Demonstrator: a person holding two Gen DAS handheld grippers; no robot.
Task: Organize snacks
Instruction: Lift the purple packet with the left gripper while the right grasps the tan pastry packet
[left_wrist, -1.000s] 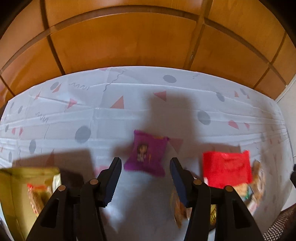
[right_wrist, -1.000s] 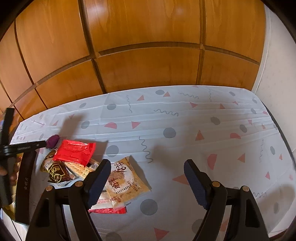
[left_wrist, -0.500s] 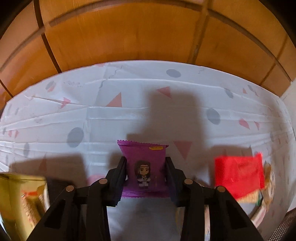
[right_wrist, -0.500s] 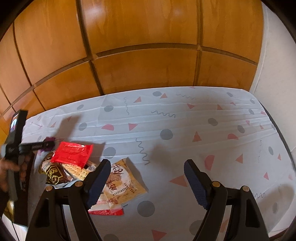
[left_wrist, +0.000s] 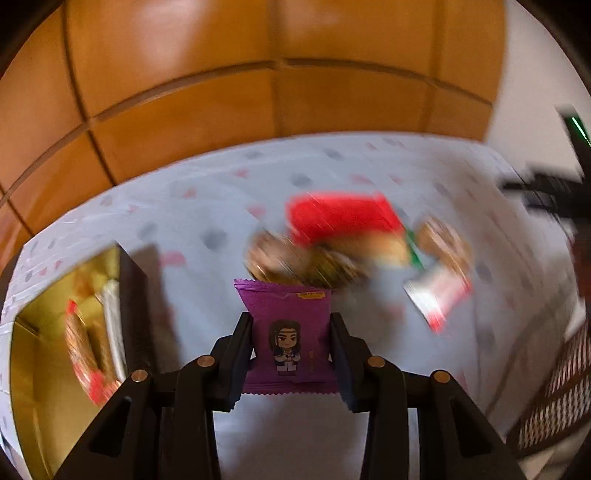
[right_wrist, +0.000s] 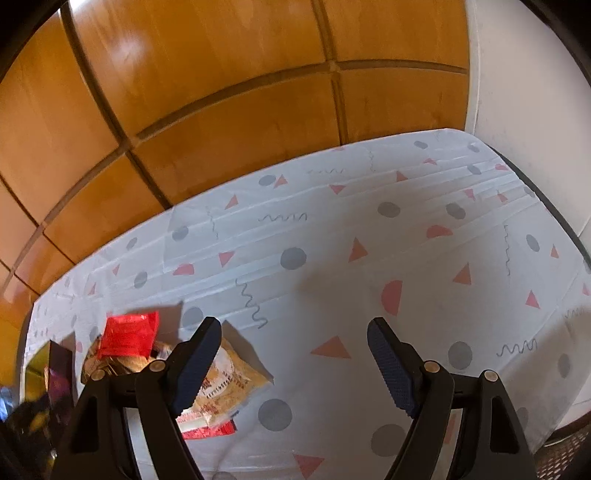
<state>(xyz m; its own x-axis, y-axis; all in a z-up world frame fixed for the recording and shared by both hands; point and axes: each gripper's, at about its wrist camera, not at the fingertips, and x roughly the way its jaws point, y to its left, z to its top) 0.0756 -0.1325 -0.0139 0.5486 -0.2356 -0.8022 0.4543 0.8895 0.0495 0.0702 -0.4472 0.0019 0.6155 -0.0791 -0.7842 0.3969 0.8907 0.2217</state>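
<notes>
Purple snack packet (left_wrist: 290, 334), cartoon figure printed on its front, stands upright at lower centre of the left wrist view, clamped on both sides by the left tongs (left_wrist: 291, 343). Behind it, blurred: red packet (left_wrist: 341, 218) atop a pile of snacks (left_wrist: 317, 264). Yellow box (left_wrist: 55, 332) at left edge holds wrapped items. Right tongs (right_wrist: 291, 354) gape wide, gripping nothing, above the patterned surface (right_wrist: 406, 240); a biscuit packet (right_wrist: 229, 384) lies beside the left finger.
</notes>
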